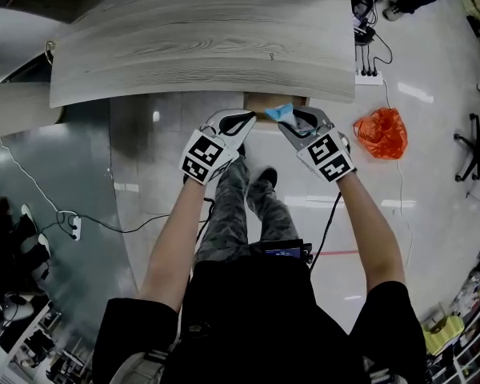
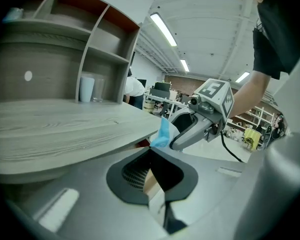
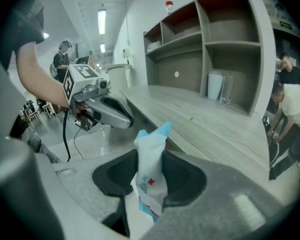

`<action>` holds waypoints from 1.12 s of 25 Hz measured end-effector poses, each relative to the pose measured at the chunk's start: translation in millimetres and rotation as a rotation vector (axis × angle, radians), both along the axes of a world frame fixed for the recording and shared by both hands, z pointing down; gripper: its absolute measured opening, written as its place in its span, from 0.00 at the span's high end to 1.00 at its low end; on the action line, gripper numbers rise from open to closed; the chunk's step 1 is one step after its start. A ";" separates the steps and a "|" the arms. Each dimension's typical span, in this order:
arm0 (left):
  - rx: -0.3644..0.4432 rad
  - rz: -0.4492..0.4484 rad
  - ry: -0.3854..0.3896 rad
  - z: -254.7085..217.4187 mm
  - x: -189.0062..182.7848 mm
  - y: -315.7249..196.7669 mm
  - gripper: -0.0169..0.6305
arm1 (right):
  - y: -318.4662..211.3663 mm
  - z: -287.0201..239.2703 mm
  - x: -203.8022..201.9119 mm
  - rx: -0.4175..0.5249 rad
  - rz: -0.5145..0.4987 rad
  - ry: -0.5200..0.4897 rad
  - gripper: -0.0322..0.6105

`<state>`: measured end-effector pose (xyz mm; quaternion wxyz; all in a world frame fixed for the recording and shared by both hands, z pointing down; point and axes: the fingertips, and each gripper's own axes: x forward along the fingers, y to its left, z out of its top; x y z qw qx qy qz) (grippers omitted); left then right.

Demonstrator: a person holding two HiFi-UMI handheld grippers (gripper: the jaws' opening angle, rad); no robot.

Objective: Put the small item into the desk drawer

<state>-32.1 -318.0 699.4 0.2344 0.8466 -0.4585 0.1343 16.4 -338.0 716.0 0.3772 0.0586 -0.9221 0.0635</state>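
The small item is a flat, soft sachet (image 3: 150, 174), white and crinkly with a pale blue top edge, blue print, a small red cross and a red stripe low down. It stands upright, clamped in the right tongs (image 1: 292, 122), whose dark, curved pads press its two sides while its blue tip pokes out at 12 o'clock. The sachet is in the air just before the counter's front edge, not inside the drawer (image 1: 260, 106), which shows only as a tan wooden strip under that edge. The left tongs (image 2: 151, 176) are drawn together on a thin tan board edge, seemingly the drawer's front, between a ribbed pad and a smooth one. Both tongs have smooth grey moulded shells and a cube of black-and-white square markers. The counter (image 1: 200, 46) is a pale grey slab with long wood grain and a gently curved front. At 12 o'clock behind it rises an open shelf unit (image 3: 225, 59) of the same grey wood, with a white cup (image 3: 215, 91) in one compartment. At 3 o'clock of the right tongs, a crumpled orange bag (image 1: 382, 133) lies on the glossy floor.
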 end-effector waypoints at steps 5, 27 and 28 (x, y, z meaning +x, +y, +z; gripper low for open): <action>-0.009 -0.008 0.009 10.4 -2.8 -0.1 0.97 | 0.7 22.9 -7.0 0.005 -0.049 0.043 0.71; -0.056 -0.032 0.013 38.7 -9.4 0.3 0.97 | 5.2 103.8 -20.9 0.075 -0.221 0.245 0.71; -0.057 -0.036 0.012 38.7 -11.2 0.9 0.97 | 5.2 105.0 -21.9 0.076 -0.224 0.247 0.71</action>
